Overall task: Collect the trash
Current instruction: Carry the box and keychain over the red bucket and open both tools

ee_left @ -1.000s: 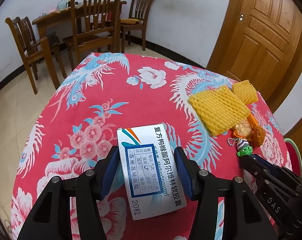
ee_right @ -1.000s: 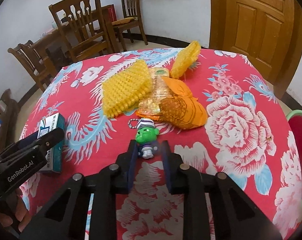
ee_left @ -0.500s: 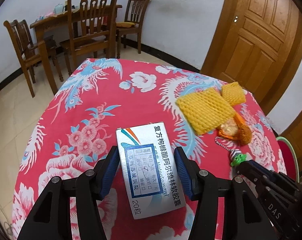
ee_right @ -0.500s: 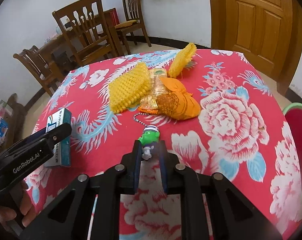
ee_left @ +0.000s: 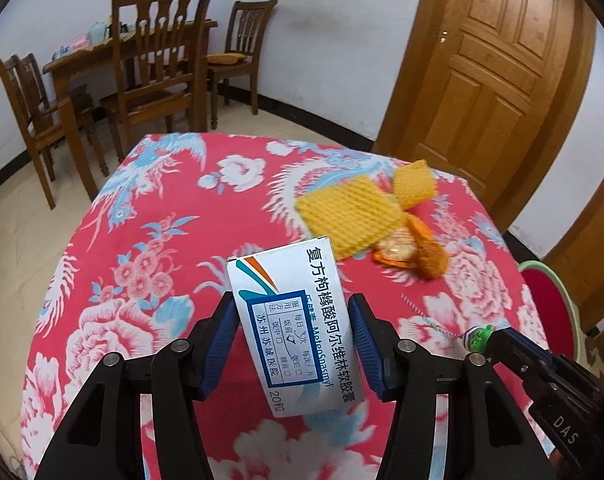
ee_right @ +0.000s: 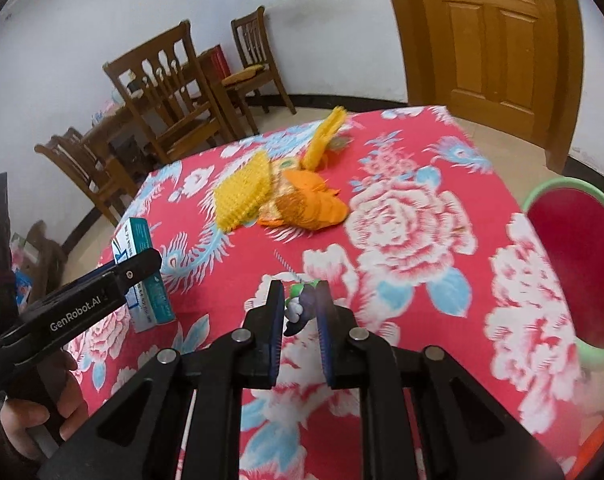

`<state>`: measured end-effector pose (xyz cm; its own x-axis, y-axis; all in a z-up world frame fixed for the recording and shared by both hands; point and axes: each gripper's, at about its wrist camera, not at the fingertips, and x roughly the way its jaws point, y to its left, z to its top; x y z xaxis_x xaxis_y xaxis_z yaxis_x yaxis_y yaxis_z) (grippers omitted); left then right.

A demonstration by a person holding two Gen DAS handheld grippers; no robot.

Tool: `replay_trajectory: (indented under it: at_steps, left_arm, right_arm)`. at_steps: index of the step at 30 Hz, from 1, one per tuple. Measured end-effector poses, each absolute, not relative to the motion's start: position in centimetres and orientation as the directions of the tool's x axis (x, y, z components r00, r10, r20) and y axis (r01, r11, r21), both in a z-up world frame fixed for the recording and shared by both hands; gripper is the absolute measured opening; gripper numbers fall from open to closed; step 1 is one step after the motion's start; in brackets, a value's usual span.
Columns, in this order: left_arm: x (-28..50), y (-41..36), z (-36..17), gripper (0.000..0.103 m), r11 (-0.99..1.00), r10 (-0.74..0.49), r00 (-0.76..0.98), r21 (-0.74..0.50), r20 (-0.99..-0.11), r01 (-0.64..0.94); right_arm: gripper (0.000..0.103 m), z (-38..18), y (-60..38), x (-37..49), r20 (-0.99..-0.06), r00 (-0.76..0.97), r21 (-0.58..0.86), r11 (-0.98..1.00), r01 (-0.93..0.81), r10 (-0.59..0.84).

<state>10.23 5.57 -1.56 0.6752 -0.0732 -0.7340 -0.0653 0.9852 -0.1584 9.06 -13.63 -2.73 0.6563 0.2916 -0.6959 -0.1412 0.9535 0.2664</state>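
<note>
- Left claw (ee_left: 293, 344) grips the white medicine box (ee_left: 295, 330), low centre of its view.
- Right claw (ee_right: 299, 312), jaws just closing, pinches the green keychain figure (ee_right: 299, 300), centre frame.

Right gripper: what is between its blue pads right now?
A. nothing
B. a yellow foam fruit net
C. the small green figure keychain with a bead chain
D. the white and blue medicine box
C: the right gripper is closed on the small green figure keychain, its bead chain trailing onto the red floral tablecloth.
</note>
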Motion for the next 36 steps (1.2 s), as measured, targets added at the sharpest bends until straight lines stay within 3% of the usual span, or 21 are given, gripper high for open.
replay_trajectory:
  at_steps: [25,36]
  left_arm:
    - [9.8,-7.2,2.6,0.057,0.962,-0.274,0.656,-0.190,-0.703,0.198]
    - [11.4,-14.4,3.1,0.057,0.938,-0.335,0.636,-0.183,-0.695,0.295]
  right_arm:
    - [0.017,2.2,-28.0,4.0,-0.594,0.793,0.324,0.943,0.076,0.140]
    - [0.017,1.5,-35.1,3.9,-0.602,0.799,0.313,0.925,0.216,0.018]
